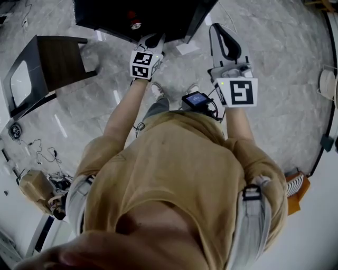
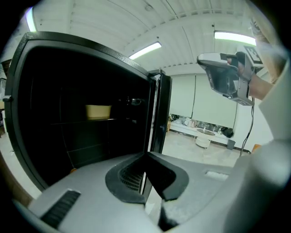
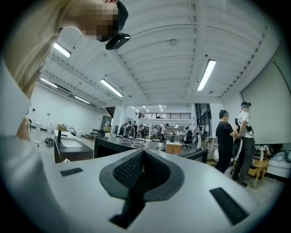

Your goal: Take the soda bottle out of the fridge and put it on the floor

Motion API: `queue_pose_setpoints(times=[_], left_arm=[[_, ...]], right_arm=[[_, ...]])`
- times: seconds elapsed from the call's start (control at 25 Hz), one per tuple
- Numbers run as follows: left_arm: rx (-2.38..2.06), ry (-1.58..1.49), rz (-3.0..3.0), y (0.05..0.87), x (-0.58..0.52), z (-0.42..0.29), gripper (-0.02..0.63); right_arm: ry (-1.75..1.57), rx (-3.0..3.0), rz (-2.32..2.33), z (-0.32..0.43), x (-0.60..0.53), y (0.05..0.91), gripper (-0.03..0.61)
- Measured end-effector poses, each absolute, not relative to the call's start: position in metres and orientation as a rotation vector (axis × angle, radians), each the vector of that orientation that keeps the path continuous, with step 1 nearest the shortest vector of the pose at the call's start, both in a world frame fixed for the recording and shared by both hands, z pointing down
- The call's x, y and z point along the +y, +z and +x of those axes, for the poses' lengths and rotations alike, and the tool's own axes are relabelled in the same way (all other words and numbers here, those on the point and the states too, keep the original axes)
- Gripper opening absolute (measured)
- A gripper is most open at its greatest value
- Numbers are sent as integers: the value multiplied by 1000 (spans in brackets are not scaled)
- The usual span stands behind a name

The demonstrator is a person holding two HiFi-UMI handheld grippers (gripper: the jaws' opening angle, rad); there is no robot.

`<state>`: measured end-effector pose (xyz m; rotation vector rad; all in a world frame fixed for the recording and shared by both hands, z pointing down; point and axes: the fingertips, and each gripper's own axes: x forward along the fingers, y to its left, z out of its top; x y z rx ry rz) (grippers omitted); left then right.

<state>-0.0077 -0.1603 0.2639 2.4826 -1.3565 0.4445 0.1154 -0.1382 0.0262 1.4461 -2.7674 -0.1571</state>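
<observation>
The black fridge (image 1: pixel 158 16) stands open in front of me, its interior dark (image 2: pixel 82 113). In the head view a red-capped thing (image 1: pixel 135 23) sits inside; I cannot tell for sure that it is the soda bottle. A pale yellow object (image 2: pixel 98 110) rests on a shelf. My left gripper (image 1: pixel 153 38) points at the opening, just outside it, jaws shut and empty (image 2: pixel 145 157). My right gripper (image 1: pixel 216 27) is held higher beside the door edge (image 2: pixel 159 113), shut on nothing (image 3: pixel 143 152). It also shows from the left gripper view (image 2: pixel 227 79).
A dark wooden chair (image 1: pixel 53 63) stands to the left on the grey marble floor (image 1: pixel 285 68), with cables (image 1: pixel 42 153) lying nearby. Two people (image 3: pixel 225 136) stand at the right of the hall, and a dark counter with a sink (image 3: pixel 72 145) is at the left.
</observation>
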Motion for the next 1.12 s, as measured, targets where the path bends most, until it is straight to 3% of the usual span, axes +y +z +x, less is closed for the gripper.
queue_pose_setpoints(times=[0.68,1.12], left_arm=[[-1431,1,2551,113,-151,-29,2],[-1467,-76,2672,42,-124,-46,2]], right_arm=[[-329,-2774,1483,116,-121,-43,3],[-393,-2777,1477,115,-99,-63,3]])
